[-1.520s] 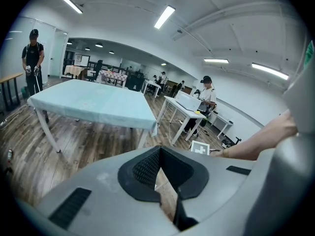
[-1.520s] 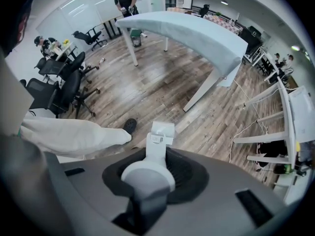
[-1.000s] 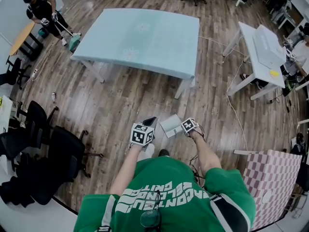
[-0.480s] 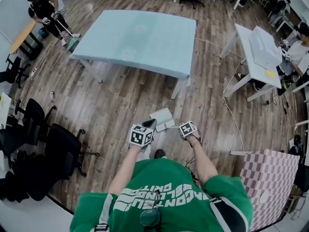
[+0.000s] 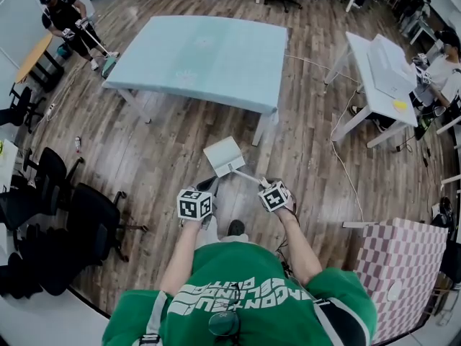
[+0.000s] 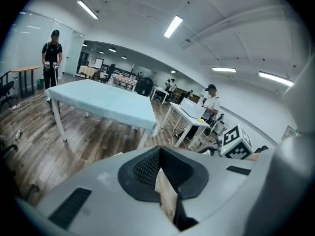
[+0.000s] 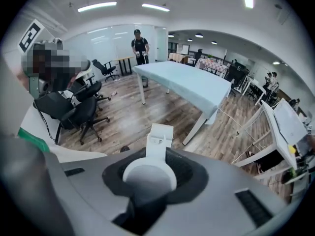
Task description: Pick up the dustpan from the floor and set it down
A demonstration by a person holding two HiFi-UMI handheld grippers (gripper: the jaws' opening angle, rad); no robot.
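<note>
- White dustpan (image 5: pixel 225 156): it is off the wooden floor (image 5: pixel 155 157) and held out ahead of you. It sits between your claws and the desk (image 5: pixel 209 56) with the pale blue cover, and it appears to touch neither the floor nor the desk.
- Right claw (image 5: pixel 264 187): clenched on the dustpan's round handle (image 7: pixel 147 175). The handle end fills the space between the pads, and the pan is at the far end. A grip this far back puts the pan well forward of your hand. Judgement: expect it to droop or swing.
- Left claw (image 5: pixel 209 187): released. There is a narrow slit between the pads, only floor shows through it, and nothing is held. It is near the pan's rear edge but apart from it. Judgement: it is standing by as a steadying hand.
- Pan contents: none seen. From above the pan reads as a plain pale square, too small to rule out dust.
- Step in hand, by my reading: the pick-up is done and the set-down is not yet done. Lower the pan level and let it rest before you release.
</note>
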